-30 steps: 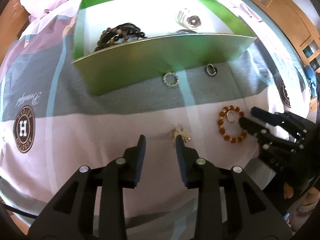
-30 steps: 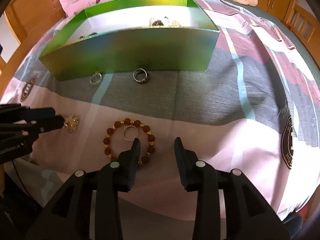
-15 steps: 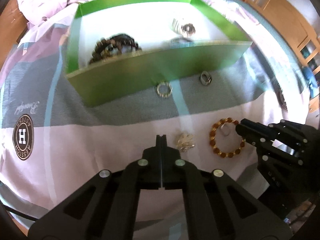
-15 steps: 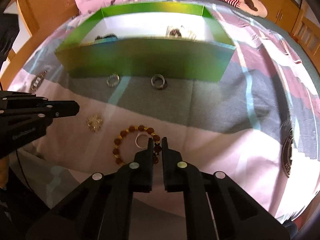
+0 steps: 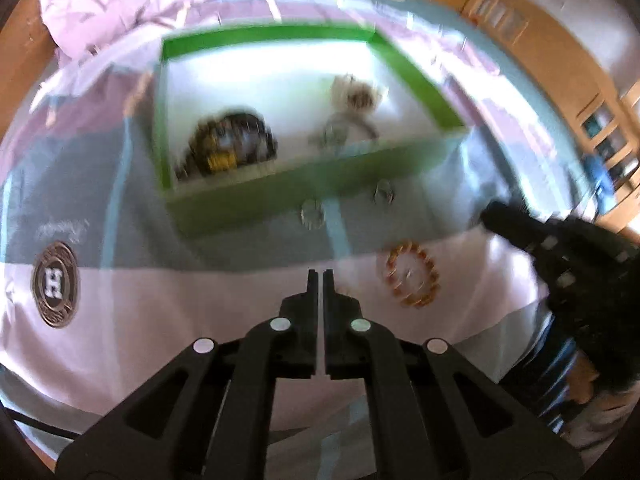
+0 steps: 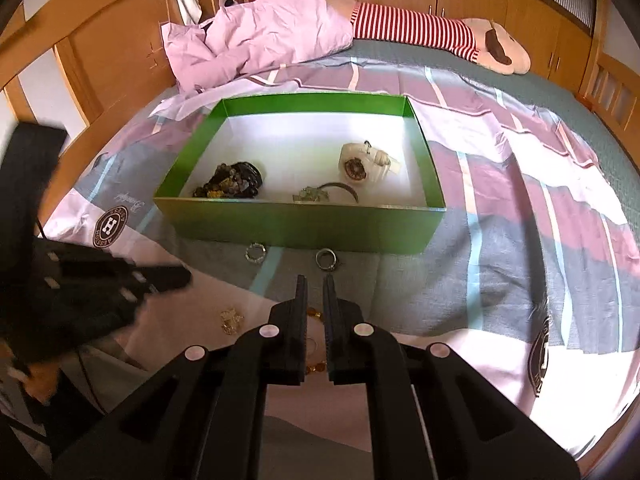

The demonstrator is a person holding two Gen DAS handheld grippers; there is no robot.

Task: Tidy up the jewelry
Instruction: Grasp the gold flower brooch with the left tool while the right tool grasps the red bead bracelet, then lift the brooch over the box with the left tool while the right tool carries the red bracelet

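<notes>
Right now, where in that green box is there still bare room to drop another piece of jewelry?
The green box has bare white floor along its back wall and down the middle, between the dark bead bracelets at left and the white pouch at right. The near right is crowded: a small green trinket and a dark bangle.

My left view is smeared: the dark beads [image 5: 230, 146] in the green box [image 5: 280, 196] are only a blur. In my right view, my right fingers [image 6: 301, 320] cover most of the amber bracelet [image 6: 313, 313]. At nine o'clock the left gripper [image 6: 176, 278] is blurred and cut off.
</notes>
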